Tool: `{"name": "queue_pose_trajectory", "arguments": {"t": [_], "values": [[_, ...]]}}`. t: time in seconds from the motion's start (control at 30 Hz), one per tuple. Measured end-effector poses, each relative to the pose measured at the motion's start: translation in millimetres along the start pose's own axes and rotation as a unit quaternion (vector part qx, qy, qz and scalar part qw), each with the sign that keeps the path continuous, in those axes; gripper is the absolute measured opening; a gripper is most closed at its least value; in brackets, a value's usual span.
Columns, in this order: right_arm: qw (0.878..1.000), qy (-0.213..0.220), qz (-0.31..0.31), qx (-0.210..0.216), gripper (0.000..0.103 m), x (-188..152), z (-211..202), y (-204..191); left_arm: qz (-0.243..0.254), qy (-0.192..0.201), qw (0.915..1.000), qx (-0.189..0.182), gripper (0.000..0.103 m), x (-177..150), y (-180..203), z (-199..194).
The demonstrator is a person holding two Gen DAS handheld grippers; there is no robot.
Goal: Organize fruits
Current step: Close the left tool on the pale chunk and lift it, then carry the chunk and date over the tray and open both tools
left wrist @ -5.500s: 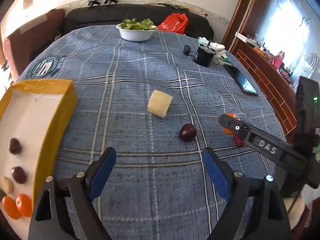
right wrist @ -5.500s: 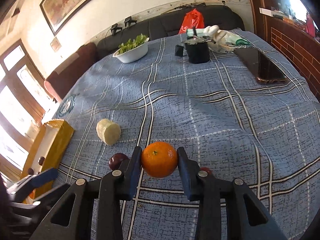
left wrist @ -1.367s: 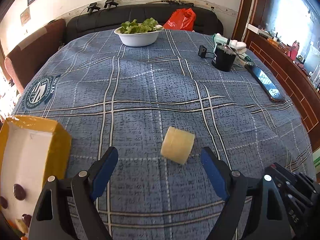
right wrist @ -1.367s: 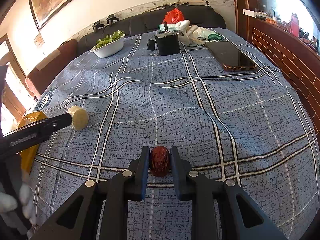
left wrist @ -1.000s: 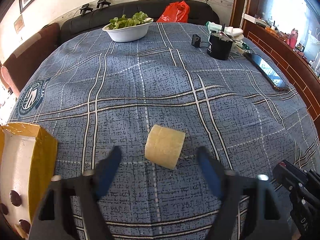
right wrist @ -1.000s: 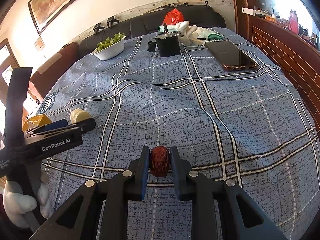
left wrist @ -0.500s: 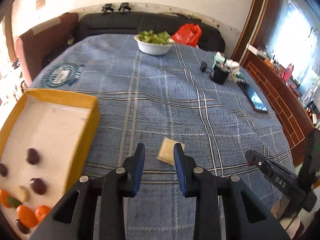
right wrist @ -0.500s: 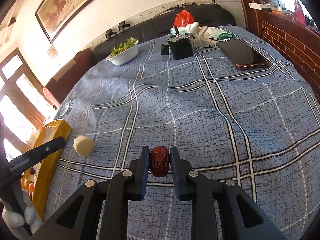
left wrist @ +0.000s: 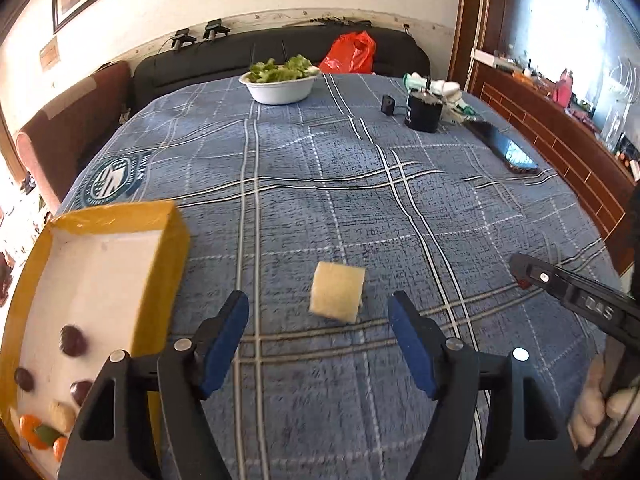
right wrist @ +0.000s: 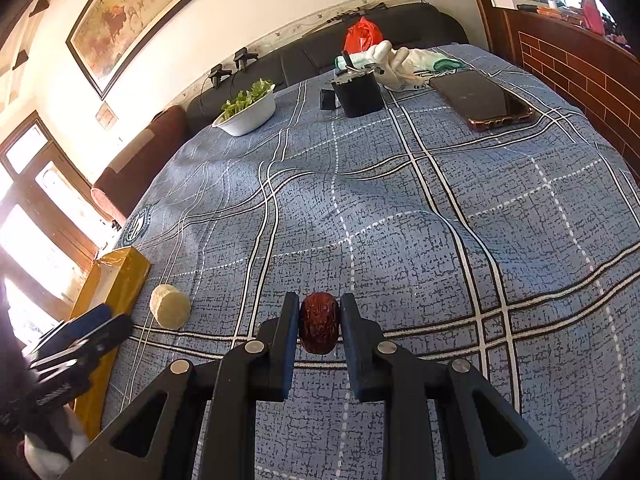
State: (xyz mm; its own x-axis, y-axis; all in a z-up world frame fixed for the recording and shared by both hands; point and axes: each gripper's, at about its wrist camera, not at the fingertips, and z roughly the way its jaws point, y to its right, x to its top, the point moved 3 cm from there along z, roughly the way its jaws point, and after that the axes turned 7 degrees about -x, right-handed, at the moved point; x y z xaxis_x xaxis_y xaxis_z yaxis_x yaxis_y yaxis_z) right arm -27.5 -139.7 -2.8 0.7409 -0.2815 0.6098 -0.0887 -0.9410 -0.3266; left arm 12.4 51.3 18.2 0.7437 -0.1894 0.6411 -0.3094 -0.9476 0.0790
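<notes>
My right claw grips the date; left claw gapes, banana chunk at twelve—I should straddle it squarely.

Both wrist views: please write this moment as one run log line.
left hand-held gripper: open, before pale chunk | right hand-held gripper: shut on red date | yellow tray: holds fruits

A blue plaid tablecloth covers the table. At its far end stands a white bowl of leafy greens, with a red plastic bag on the black sofa behind. To the right sit a black cup, a small black cube, white gloves and a smartphone. A framed painting hangs on the wall.
</notes>
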Motion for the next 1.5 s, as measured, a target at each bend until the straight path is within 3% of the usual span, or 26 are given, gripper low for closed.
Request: {"name": "queue_pose_trajectory", "arguments": {"t": [0.23,0.27,0.3,0.47,0.67,0.87,1.0,1.2,1.37,1.5], "values": [[1.0,-0.003,-0.007,0.015,0.022,1,0,-3,0.034,-0.022,0.9985,0.037,0.069,4,10,33],[1.0,-0.004,-0.007,0.016,0.022,1,1,-3,0.035,-0.026,0.9984,0.035,0.046,2,9,35],[1.0,-0.005,-0.007,0.019,0.022,1,1,-4,0.03,-0.033,0.9987,0.024,0.031,1,9,37],[0.999,-0.011,0.001,0.033,0.022,1,3,-3,-0.004,-0.021,0.9998,0.002,0.029,-2,-2,13],[0.996,-0.019,0.023,0.08,0.022,1,3,0,-0.093,0.034,0.9947,-0.028,0.03,-10,-50,-64],[0.992,-0.032,0.041,0.115,0.023,0,-5,-15,-0.164,0.073,0.9837,0.006,0.03,-33,-126,-127],[0.99,-0.04,-0.001,0.138,0.023,-3,-16,-66,-0.198,0.066,0.9771,0.041,0.03,-46,-177,-137],[0.979,-0.065,-0.099,0.165,0.023,-11,-13,-183,-0.228,0.039,0.9707,0.063,0.03,-58,-231,-122],[0.968,-0.09,-0.169,0.164,0.024,-34,12,-266,-0.243,0.022,0.9672,0.071,0.03,-64,-254,-103],[0.961,-0.101,-0.212,0.146,0.024,-52,36,-308,-0.247,0.01,0.9665,0.071,0.03,-67,-260,-93]]}}
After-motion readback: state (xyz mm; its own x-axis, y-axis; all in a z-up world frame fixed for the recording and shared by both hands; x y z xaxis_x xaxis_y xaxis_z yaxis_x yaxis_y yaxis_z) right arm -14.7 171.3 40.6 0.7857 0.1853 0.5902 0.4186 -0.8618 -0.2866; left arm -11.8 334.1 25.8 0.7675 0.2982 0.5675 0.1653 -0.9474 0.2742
